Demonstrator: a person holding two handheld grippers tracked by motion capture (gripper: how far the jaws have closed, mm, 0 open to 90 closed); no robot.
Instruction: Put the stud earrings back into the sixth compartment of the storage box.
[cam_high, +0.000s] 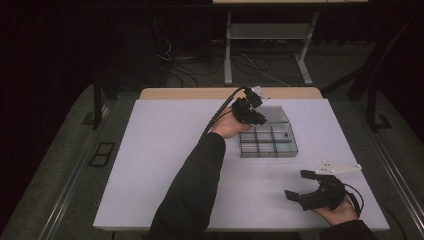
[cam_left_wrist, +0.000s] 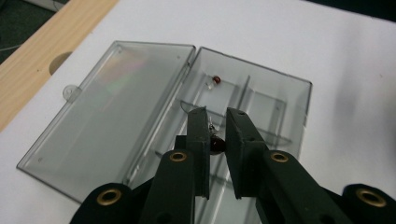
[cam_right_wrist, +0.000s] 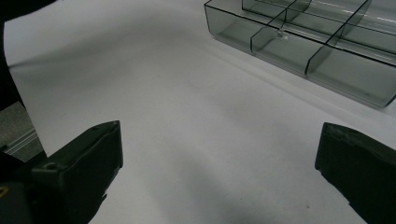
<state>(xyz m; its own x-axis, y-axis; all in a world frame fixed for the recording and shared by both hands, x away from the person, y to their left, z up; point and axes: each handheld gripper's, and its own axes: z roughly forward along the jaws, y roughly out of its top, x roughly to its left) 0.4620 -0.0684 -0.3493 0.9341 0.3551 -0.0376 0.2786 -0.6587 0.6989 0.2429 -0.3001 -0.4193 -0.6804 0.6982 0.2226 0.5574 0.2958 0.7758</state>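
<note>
Right gripper (cam_high: 303, 186) is sitting at the near right of the table (cam_high: 165, 165), jaws spread wide with nothing between them. Further out, the left gripper (cam_left_wrist: 216, 133) is hanging over the open box (cam_left_wrist: 280, 100), pinching a small dark red LED (cam_left_wrist: 215, 143). Another LED (cam_left_wrist: 216, 80) is lying in a far compartment, lid (cam_left_wrist: 107, 116) flat alongside.

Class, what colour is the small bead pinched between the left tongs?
Dark red bead, clearest in the left gripper view.
</note>
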